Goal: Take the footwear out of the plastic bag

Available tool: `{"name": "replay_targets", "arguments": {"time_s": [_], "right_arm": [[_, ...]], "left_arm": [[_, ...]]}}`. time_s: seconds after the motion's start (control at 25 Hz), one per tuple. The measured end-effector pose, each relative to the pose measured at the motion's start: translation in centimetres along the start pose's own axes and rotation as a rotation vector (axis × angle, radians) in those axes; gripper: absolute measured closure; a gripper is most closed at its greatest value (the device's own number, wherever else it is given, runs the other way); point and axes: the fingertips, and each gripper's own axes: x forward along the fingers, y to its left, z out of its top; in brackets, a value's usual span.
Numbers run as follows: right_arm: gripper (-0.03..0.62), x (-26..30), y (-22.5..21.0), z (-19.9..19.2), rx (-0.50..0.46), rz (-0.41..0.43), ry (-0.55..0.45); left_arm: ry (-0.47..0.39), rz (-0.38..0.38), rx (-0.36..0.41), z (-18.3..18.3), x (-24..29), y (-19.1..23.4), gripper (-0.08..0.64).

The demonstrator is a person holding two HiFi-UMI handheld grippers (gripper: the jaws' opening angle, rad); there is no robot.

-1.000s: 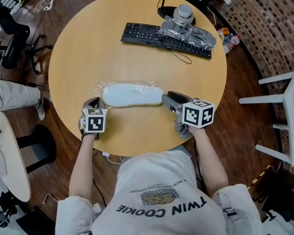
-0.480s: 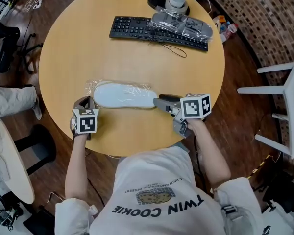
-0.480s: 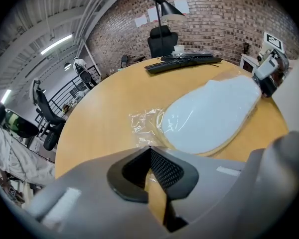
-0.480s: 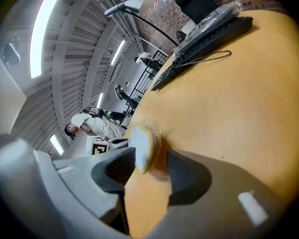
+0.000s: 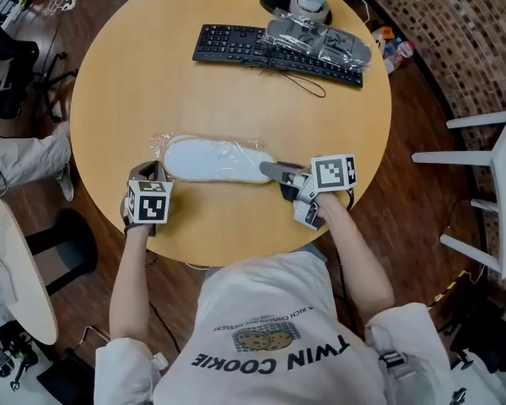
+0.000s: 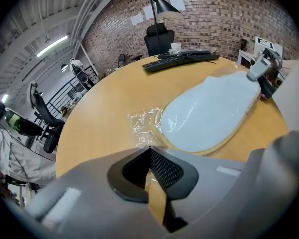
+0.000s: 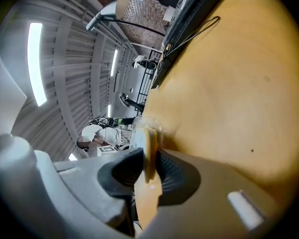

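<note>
On the round light-wood desk, toward its 6 o'clock edge, the clear plastic bag lay flat with the white flat tan-edged slipper inside. The right hand-held gripper, at the slipper's 3 o'clock end, was closing its jaws on the sole's edge. The left hand-held gripper, at 9 o'clock, pinched the bag's crumpled film.
</note>
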Motion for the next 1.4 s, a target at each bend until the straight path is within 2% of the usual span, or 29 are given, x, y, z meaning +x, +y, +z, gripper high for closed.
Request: {"name": "replay_targets", "arguments": {"time_s": [0.08,0.2,0.32,0.4,0.56,1.04,1.4], "right_arm": [[0.522,-0.3,0.2,0.1,0.003,0.029,-0.028],[0.526,-0.9,-0.1,-0.2,0.021,0.025,-0.041],[0.529,-1.6,0.2,0.2,-0.031,0.054,-0.048],[0.531,-2.2,0.0,0.2,-0.026,0.059,-0.053],[0.532,-3.9,-0.6,-0.2,0.010,0.048,-0.068],[0.534,-8.2,-1.3,-0.5,-0.036,0.023,-0.084],[0.532,-13.1,-2.8,-1.3,0.012,-0.021,-0.122]], "left_arm": [[0.005,0.001,0.001,0.0,0.0,0.0,0.557],[0.007,0.009,0.000,-0.1,-0.1,0.2,0.557],[0.008,0.012,-0.005,-0.1,-0.2,0.3,0.557],[0.011,0.016,-0.006,-0.1,-0.2,0.3,0.557],[0.010,0.018,-0.009,0.0,-0.1,0.0,0.557],[0.009,0.024,-0.009,-0.2,-0.2,0.2,0.557],[0.009,0.031,-0.007,0.0,-0.3,0.3,0.557]]}}
